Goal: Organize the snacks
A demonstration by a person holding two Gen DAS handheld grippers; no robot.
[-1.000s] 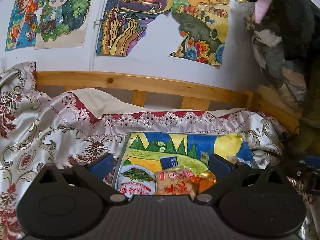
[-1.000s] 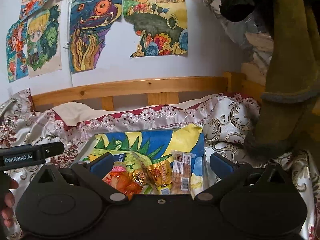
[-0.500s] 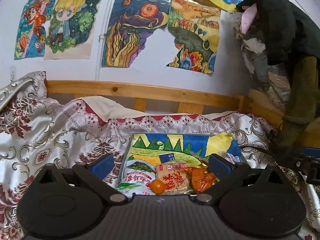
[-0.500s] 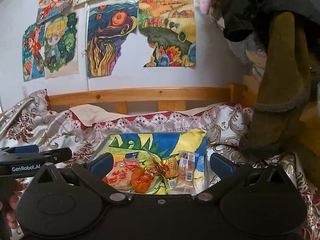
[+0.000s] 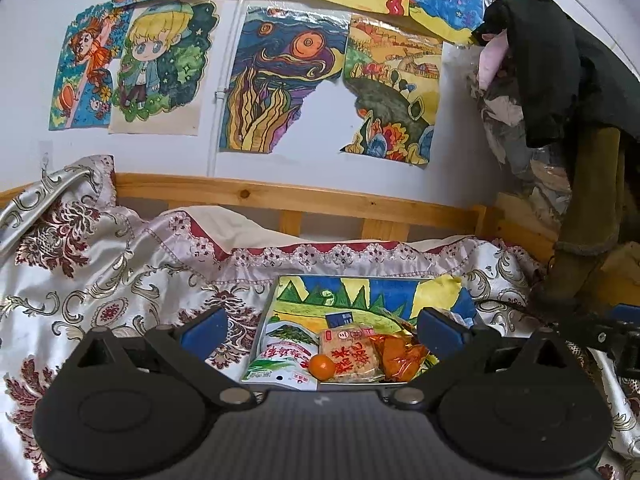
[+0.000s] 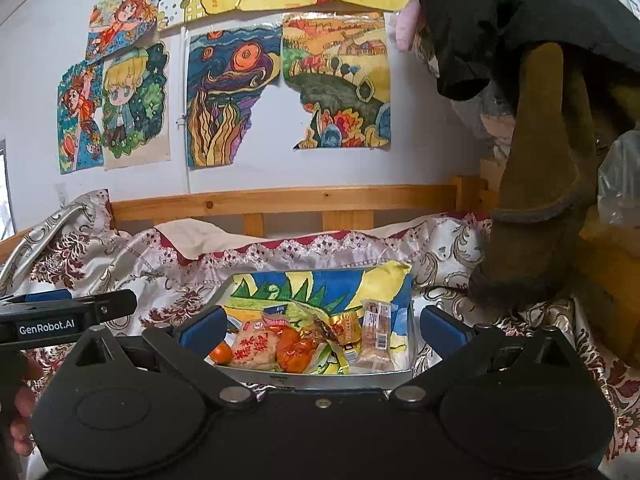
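Observation:
A metal tray point(image 6: 320, 378) lined with a colourful drawing point(image 5: 360, 296) lies on the bed and holds snacks. In it are a white and green packet point(image 5: 280, 356), a small orange point(image 5: 322, 367), a rice cracker pack with red print point(image 5: 352, 356), an orange-red packet point(image 5: 400, 356), a gold wrapper point(image 6: 344, 326) and a clear long bar pack point(image 6: 376, 332). My left gripper point(image 5: 322, 330) hovers open just short of the tray, nothing between its blue pads. My right gripper point(image 6: 322, 330) is open too, in front of the tray and apart from it.
A satin bedspread point(image 5: 100, 280) with red floral pattern covers the bed. A wooden rail point(image 5: 304, 198) and a wall with drawings stand behind. Hanging dark clothes point(image 6: 540, 140) crowd the right side. The left gripper's body point(image 6: 68, 316) and a hand point(image 6: 20, 420) show at the right view's left edge.
Both grippers have pulled back and up from the tray, so more of the wall and the tray's contents show. The small orange came into view. Both stayed open.

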